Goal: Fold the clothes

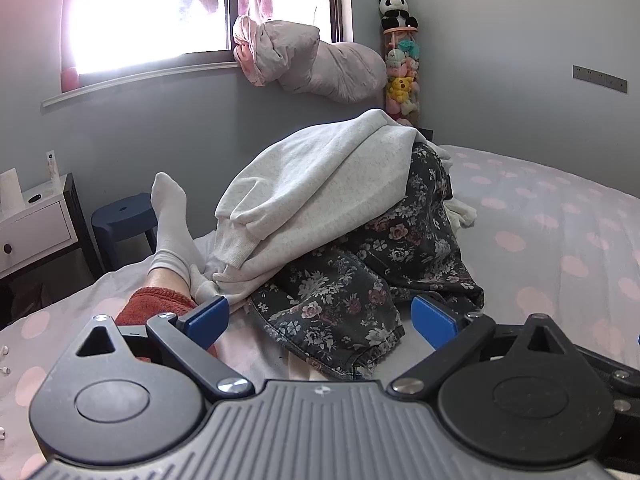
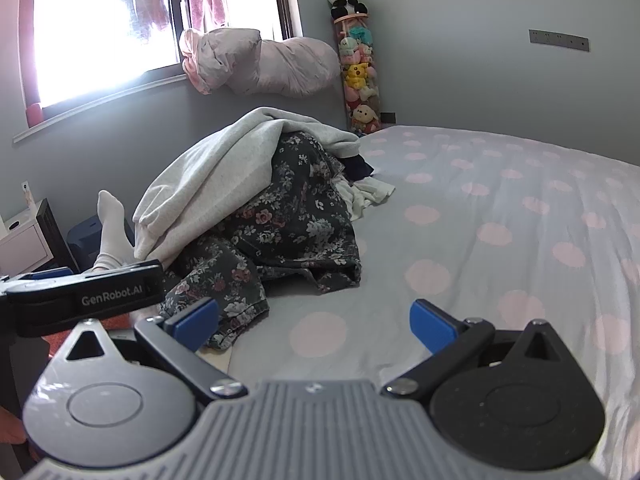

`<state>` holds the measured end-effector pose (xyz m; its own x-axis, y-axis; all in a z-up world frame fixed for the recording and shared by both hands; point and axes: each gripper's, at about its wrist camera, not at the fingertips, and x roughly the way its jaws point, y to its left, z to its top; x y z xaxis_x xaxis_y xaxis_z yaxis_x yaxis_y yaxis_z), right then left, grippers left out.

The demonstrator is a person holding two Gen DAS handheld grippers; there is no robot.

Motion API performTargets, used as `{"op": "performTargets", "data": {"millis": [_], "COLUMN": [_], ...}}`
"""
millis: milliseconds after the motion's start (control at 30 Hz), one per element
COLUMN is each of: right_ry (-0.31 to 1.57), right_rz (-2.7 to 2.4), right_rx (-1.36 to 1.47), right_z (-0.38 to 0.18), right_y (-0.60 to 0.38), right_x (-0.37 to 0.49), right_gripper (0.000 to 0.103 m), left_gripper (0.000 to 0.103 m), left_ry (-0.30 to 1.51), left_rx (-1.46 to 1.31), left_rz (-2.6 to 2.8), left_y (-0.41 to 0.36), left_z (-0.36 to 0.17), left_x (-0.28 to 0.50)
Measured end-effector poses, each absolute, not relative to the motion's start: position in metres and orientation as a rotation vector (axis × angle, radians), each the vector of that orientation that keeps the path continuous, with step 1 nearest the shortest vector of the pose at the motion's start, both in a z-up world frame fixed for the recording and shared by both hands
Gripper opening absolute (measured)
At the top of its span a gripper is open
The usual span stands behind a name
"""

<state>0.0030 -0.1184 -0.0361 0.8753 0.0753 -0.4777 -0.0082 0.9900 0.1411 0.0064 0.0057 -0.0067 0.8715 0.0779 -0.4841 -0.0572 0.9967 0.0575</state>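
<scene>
Blue pads are tipping both fingers of the left gripper (image 1: 322,320), whose jaws are standing spread wide at the bottom of the left wrist view, pinching nothing. Between them the cuff of the flowered trousers (image 1: 360,272) is lying on the dotted bedsheet (image 1: 560,232). A pale grey sweatshirt (image 1: 312,188) is draping over the trousers in the middle of the frame, making one heap. At the left of the heap a foot in a white sock (image 1: 172,220) is sticking up, beside a red towel (image 1: 156,304) at lower left. A panda toy (image 1: 394,10) is sitting at upper centre, in the corner of the room.

In the right wrist view, the right gripper (image 2: 314,320) is likewise holding its jaws spread and empty over bare bedsheet (image 2: 500,220). The heap is lying at centre left, sweatshirt (image 2: 208,184) on top of trousers (image 2: 288,216), with the trouser cuff just beside the left blue pad. The left gripper's (image 2: 84,296) black body is showing at the left edge.
</scene>
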Motion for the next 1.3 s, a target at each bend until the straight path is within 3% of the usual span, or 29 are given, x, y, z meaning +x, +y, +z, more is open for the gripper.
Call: {"op": "performTargets", "data": {"millis": [1300], "right_ry": [0.55], "right_rz": [0.01], "right_rx": [0.152], "right_z": [-0.047], "right_y": [-0.123], "right_x": [0.008], "right_gripper": [0.103], "left_gripper": [0.1], "left_ry": [0.573], "left_rx": [0.049], "left_rz": [0.066], "left_y": [0.003], "left_z": [-0.018], "left_x": [0.009]}}
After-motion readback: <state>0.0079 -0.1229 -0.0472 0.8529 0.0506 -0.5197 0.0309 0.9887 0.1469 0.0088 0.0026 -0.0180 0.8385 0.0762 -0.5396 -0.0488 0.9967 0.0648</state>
